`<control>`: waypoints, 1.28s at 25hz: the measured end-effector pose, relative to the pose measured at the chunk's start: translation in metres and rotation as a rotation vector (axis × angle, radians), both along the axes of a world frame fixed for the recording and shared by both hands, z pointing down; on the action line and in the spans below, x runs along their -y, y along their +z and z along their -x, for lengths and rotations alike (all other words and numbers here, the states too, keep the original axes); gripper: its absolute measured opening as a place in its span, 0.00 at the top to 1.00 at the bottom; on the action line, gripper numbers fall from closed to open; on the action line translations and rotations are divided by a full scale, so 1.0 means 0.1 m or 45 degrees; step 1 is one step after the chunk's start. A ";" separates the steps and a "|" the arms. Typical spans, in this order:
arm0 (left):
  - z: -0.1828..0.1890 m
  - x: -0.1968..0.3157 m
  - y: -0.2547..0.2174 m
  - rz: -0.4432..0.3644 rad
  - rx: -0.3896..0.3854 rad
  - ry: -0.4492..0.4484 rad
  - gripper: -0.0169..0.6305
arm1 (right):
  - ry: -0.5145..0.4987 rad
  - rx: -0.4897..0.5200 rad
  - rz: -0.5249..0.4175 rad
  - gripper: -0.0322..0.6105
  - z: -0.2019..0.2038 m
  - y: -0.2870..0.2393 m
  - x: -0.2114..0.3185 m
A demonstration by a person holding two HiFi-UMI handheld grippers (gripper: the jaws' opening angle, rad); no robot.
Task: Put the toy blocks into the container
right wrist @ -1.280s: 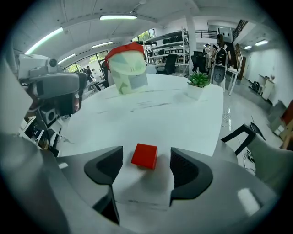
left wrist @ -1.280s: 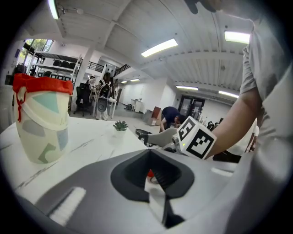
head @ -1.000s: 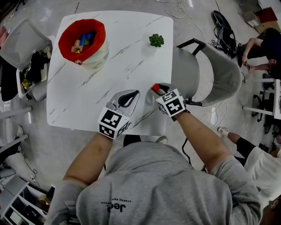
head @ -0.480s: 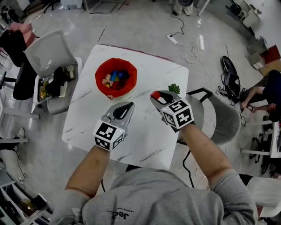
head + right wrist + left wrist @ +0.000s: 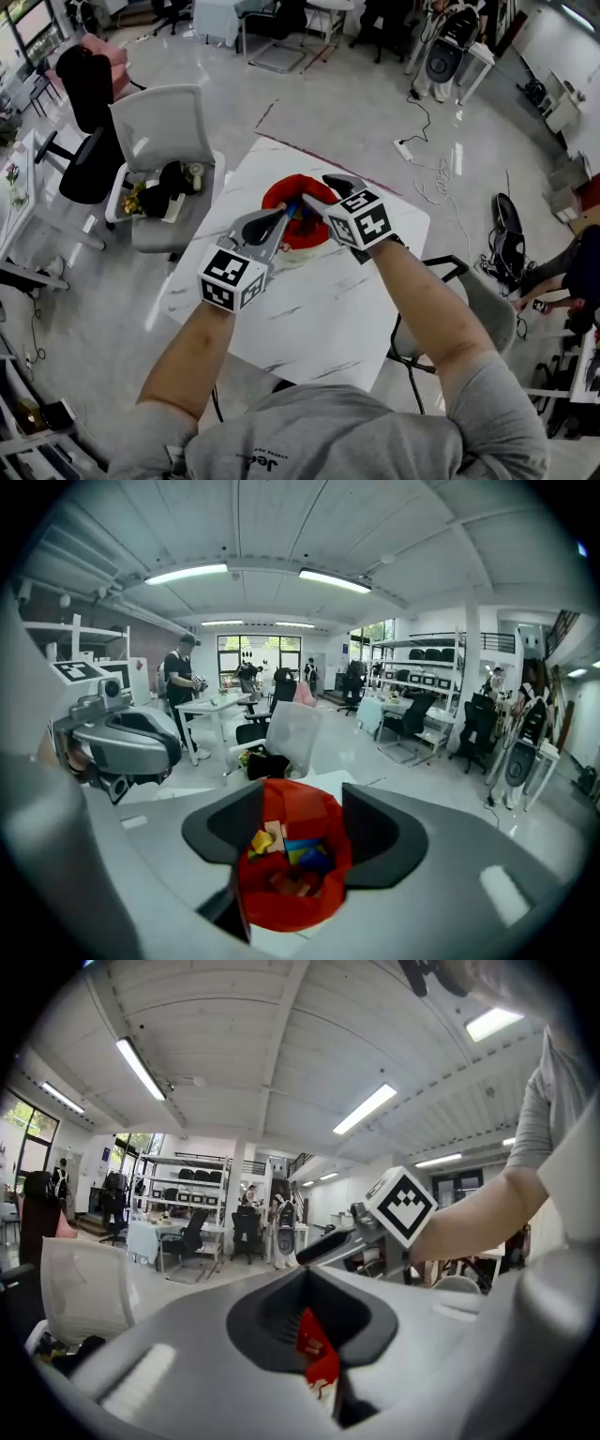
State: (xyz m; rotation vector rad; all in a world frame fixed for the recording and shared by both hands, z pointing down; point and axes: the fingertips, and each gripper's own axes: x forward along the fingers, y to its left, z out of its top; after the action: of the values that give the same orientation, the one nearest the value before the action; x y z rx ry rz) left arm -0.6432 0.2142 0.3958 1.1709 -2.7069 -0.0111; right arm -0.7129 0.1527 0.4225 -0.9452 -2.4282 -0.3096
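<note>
Workshop floor of pale polished concrete; a white marbled table (image 5: 319, 319) stands in the middle.

The container (image 5: 286, 195) sits on the table's far half, partly covered by both grippers. The blocks (image 5: 286, 850) lie inside it: yellow, blue, tan and red pieces in a loose pile. No block is visible on the bare tabletop.

Handling, as judged:
- Blocks: small, light and rigid, with smooth faces. Grip across two flat opposite faces, not on corners.
- Container: the red wall looks soft and would likely give or slide if bumped. Approach from above.

Right gripper (image 5: 323, 192): above the container, jaws opening. The container shows between them from below; the pads press on nothing.

Left gripper (image 5: 278, 217): beside the container's near rim, jaws pressed nearly together, pinching nothing. Only a red sliver of the container shows through the slit.

Surroundings: a cluttered chair (image 5: 159, 131) left of the table, another chair (image 5: 473, 305) at the right, a cable (image 5: 427, 183) on the floor beyond. The two grippers are close together and crowd the opening.
</note>
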 end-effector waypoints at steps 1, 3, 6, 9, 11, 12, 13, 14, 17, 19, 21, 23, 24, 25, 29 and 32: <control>0.01 -0.03 -0.03 -0.001 -0.001 -0.003 0.90 | -0.010 -0.008 0.010 0.52 0.03 -0.03 -0.06; 0.00 -0.05 -0.05 -0.004 0.005 0.001 0.90 | -0.022 0.007 0.026 0.48 0.05 -0.10 -0.12; -0.02 -0.04 -0.06 -0.010 0.015 0.008 0.90 | -0.042 0.043 0.038 0.48 -0.02 -0.19 -0.13; -0.07 0.01 -0.10 -0.015 0.012 0.013 0.90 | -0.052 0.049 0.040 0.48 -0.13 -0.25 -0.06; -0.12 0.14 -0.17 -0.015 0.015 0.042 0.90 | -0.028 0.047 0.055 0.48 -0.23 -0.32 0.09; -0.15 0.22 -0.21 -0.015 0.021 0.069 0.90 | -0.003 0.048 0.067 0.48 -0.29 -0.36 0.19; -0.18 0.31 -0.26 -0.014 0.027 0.098 0.90 | 0.025 0.053 0.080 0.48 -0.36 -0.40 0.30; -0.22 0.40 -0.29 -0.014 0.034 0.125 0.90 | 0.049 0.060 0.095 0.48 -0.43 -0.44 0.40; -0.34 0.71 -0.27 -0.020 0.045 0.224 0.90 | 0.101 0.097 0.169 0.49 -0.68 -0.48 0.70; -0.45 0.99 -0.21 -0.028 0.044 0.316 0.90 | 0.151 0.139 0.223 0.49 -0.90 -0.50 0.98; -0.62 1.34 -0.17 -0.043 0.039 0.424 0.90 | 0.234 0.184 0.247 0.54 -1.15 -0.52 1.35; -0.86 1.75 -0.13 -0.058 0.026 0.556 0.90 | 0.352 0.217 0.255 0.58 -1.48 -0.51 1.78; -1.01 1.97 -0.11 -0.065 0.019 0.627 0.90 | 0.417 0.230 0.254 0.61 -1.69 -0.49 2.00; -1.16 2.18 -0.09 -0.070 0.015 0.697 0.90 | 0.483 0.242 0.249 0.65 -1.90 -0.46 2.22; -1.83 3.00 -0.08 -0.095 0.010 0.952 0.90 | 0.732 0.291 0.198 0.78 -2.83 -0.35 3.06; -2.49 3.59 -0.08 -0.105 0.000 1.180 0.90 | 0.966 0.312 0.176 0.84 -3.69 -0.30 3.62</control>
State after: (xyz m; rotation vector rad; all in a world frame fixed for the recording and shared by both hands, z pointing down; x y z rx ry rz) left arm -0.3945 -0.1449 0.3874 2.3004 -1.9228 0.0096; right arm -0.3436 -0.2097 0.3929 0.0180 -2.8455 0.0237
